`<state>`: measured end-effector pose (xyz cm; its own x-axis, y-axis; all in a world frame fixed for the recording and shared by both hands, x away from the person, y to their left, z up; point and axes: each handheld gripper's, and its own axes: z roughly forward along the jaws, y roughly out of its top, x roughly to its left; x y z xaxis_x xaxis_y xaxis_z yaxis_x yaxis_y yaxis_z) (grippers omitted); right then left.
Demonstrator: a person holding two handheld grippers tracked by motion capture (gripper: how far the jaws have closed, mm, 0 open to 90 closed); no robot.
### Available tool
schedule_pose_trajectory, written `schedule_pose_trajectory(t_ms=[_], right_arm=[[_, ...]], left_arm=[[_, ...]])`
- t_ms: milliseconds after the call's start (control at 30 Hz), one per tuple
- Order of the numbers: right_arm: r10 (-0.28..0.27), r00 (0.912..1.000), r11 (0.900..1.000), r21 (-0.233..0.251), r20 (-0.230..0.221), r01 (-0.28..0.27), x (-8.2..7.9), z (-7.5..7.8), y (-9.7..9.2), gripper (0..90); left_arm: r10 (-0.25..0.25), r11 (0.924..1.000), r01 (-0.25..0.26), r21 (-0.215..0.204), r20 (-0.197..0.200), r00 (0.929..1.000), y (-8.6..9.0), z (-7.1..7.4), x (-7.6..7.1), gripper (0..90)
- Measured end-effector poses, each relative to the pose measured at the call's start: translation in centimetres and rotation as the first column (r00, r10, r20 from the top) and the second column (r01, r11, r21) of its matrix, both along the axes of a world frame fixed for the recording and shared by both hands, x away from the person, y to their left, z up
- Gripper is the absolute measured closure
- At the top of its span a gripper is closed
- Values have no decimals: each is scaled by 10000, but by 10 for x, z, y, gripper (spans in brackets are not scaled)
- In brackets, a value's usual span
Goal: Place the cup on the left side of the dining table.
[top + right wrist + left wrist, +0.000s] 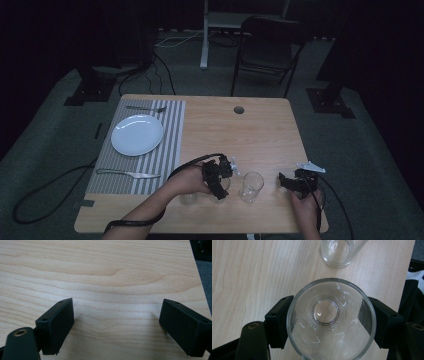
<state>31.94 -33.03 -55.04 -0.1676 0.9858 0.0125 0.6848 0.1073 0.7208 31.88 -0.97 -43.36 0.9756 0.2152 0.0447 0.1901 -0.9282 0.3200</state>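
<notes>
A clear drinking glass (325, 315) stands upright on the wooden table (240, 135). In the left gripper view I look straight down into it. My left gripper (333, 323) is shut on it, one black pad pressed on each side of its wall. In the high view that gripper (220, 186) points down near the table's front edge and hides most of the glass. A second empty glass (250, 186) (336, 251) stands just to its right, untouched. Farther right, my right gripper (286, 181) (117, 325) is open over bare wood, with nothing between its fingers.
A grey striped placemat (165, 150) lies on the table's left part with a white plate (137, 134), a fork (146, 108) behind it and a knife (128, 173) in front. A cable hole (239, 109) sits near the far edge. A dark chair (270, 47) stands beyond the table.
</notes>
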Motion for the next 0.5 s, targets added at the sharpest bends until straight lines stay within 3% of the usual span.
schedule_pose_trajectory(t_ms=[467,500], right_arm=[[-2,10000,10000,1,-1,2,0,0,0,122],[-4,10000,10000,9,0,4,0,0,0,122]], left_arm=[[40,9999,-39,166,-3,10000,-2,1,-3,291],[215,9997,-213,141,-79,9997,-2,1,-2,291]])
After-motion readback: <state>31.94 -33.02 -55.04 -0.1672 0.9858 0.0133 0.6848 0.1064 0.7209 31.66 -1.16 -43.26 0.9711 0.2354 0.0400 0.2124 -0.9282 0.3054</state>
